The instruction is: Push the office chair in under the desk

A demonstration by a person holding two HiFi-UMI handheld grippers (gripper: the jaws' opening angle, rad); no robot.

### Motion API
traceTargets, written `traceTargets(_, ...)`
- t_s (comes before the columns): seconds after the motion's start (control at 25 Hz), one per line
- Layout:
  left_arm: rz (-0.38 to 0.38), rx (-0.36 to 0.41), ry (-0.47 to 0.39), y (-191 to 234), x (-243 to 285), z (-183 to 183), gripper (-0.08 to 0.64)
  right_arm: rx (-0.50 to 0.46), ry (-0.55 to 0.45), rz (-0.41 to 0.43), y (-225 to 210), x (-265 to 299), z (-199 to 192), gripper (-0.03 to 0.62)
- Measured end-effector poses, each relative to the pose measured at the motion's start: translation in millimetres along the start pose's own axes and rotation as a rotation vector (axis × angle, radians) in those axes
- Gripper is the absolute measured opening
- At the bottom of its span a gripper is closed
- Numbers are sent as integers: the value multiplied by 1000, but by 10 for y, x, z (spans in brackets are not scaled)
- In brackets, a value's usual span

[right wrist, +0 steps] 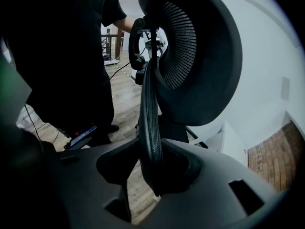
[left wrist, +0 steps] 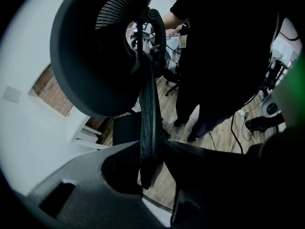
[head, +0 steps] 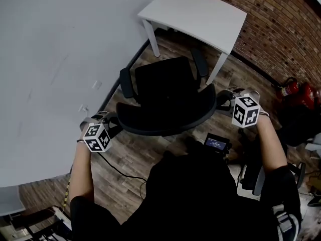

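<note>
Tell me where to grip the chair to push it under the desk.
Take the backrest by its two side rims, from behind, as the left gripper and right gripper do. The rims are thin enough for the jaws, and a hold at each end should keep the chair straight toward the desk.

The office chair [head: 165,94] is black, its backrest a fine black mesh weave. The desk [head: 200,11] is white, the wall [head: 281,19] red-brown brick, the floor [head: 135,154] brown wood-grain planks. The marker cubes [head: 97,137] carry black-and-white square patterns; the fire extinguisher [head: 290,88] is red
</note>
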State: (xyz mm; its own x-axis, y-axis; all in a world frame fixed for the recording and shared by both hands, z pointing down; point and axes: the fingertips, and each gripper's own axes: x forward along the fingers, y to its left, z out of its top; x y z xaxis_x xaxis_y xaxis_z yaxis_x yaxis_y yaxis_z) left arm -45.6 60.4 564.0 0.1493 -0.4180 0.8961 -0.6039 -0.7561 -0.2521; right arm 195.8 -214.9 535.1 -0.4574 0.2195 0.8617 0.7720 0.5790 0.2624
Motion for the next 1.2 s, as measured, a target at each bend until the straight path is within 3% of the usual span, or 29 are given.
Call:
traceTargets(0.6, -32, 155, -43, 281, -155, -496, 146, 158, 38, -113, 253, 159, 538, 149)
traceTargets(1.2, -73, 247, -71, 578, -240, -829, 147, 213, 37, -121, 373, 307, 960, 141)
